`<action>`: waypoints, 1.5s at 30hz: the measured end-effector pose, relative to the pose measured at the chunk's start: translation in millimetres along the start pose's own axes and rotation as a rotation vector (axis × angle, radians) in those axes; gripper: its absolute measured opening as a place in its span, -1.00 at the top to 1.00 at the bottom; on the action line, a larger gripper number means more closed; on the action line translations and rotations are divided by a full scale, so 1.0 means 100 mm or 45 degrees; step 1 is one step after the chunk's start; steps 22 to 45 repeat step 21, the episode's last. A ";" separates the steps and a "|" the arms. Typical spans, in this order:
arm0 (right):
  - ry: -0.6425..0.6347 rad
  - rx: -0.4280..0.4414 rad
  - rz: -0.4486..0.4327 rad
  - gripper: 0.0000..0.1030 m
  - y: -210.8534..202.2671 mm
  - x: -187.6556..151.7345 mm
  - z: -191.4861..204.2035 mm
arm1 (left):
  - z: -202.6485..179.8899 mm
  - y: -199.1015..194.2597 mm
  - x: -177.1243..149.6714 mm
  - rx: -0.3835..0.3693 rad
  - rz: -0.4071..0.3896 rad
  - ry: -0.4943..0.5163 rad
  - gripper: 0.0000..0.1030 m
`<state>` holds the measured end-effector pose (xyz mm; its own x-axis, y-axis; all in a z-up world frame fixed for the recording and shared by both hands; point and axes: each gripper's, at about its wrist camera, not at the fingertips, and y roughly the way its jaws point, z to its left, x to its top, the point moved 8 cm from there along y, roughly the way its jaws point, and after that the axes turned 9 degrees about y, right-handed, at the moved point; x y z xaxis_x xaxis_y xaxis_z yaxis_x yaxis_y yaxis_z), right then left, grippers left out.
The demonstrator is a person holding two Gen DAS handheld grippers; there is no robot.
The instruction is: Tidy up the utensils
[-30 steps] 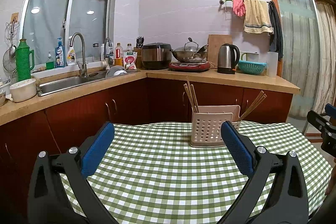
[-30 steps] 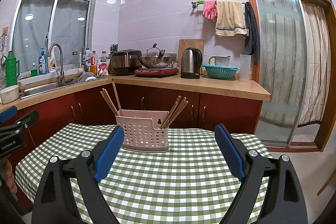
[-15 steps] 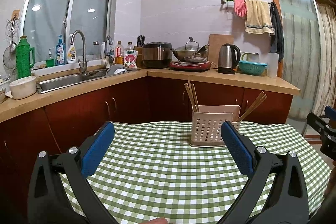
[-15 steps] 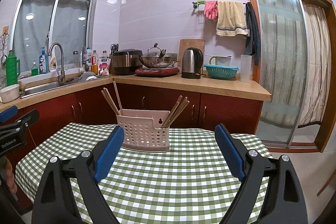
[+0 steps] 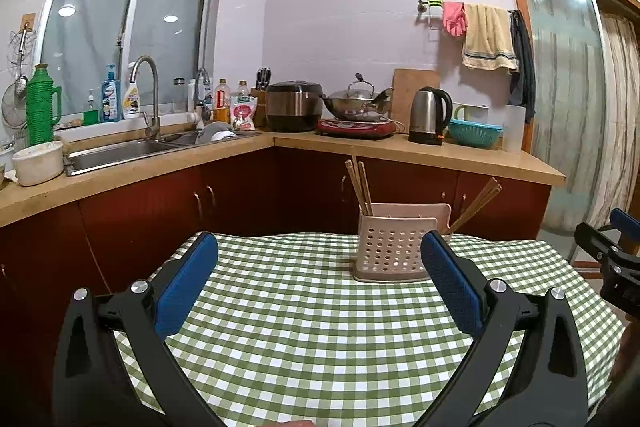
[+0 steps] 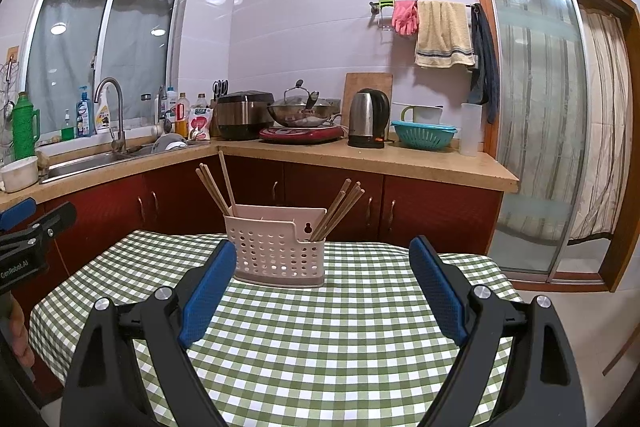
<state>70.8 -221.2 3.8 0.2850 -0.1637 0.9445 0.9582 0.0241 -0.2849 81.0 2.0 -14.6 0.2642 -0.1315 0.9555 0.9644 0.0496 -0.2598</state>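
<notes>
Pink holder (image 6: 280,255) probably beyond both grippers' spread fingers (image 6: 208,291).

right claw (image 6: 322,261) spread, empty | utensil caddy (image 6: 278,251) upright on table (image 6: 320,347) | chopsticks (image 6: 338,209) inside

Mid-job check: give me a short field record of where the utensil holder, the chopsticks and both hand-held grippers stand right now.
holder: pink perforated utensil holder, upright on the green checked tablecloth
left chopsticks: bundle leaning left out of the holder's left end
right chopsticks: bundle leaning right out of its right end
left hand-held gripper: open, empty, short of the holder
right hand-held gripper: open, empty, short of the holder
</notes>
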 end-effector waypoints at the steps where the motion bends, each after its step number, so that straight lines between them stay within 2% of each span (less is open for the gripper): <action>1: 0.000 0.000 0.001 -0.66 0.00 0.00 0.00 | 0.00 0.00 -0.01 -0.004 0.003 -0.002 -0.92; 9: 0.002 -0.002 0.008 -0.66 0.01 -0.03 0.00 | -0.03 0.02 -0.02 -0.054 0.001 -0.041 -0.92; 16: 0.007 -0.003 0.027 -0.66 0.09 -0.09 -0.06 | -0.06 0.16 -0.05 -0.011 0.018 0.012 -0.92; 21: 0.034 -0.019 0.071 -0.66 0.31 -0.24 -0.22 | 0.01 0.63 -0.35 0.016 0.160 0.019 -0.92; 45: 0.034 -0.019 0.071 -0.66 0.31 -0.24 -0.22 | 0.01 0.63 -0.35 0.016 0.160 0.019 -0.92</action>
